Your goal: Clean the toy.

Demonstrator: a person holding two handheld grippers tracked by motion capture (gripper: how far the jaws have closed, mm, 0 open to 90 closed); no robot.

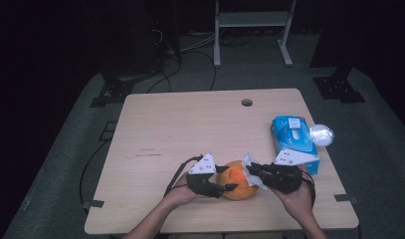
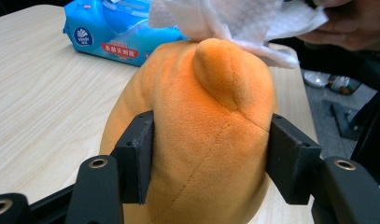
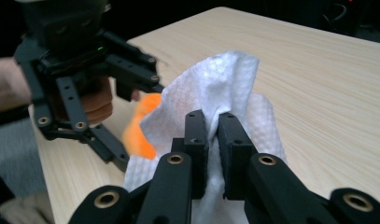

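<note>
An orange plush toy [image 1: 238, 180] rests on the wooden table [image 1: 190, 129] near its front edge. My left gripper [image 1: 229, 178] is shut on it from the left; in the left gripper view both pads press into the orange plush toy [image 2: 206, 140]. My right gripper [image 1: 251, 171] comes in from the right, shut on a white tissue [image 1: 250, 164] that lies against the toy's top. The right gripper view has the white tissue [image 3: 215, 88] pinched between the pads [image 3: 197, 140], with my left gripper [image 3: 127, 100] and a sliver of the toy [image 3: 143, 126] behind it.
A blue pack of wipes [image 1: 293, 142] lies at the table's right side, with a crumpled clear ball of plastic [image 1: 321, 134] beside it at the edge. A round cable hole [image 1: 247, 102] sits near the far edge. A white rack [image 1: 252, 25] stands on the floor beyond.
</note>
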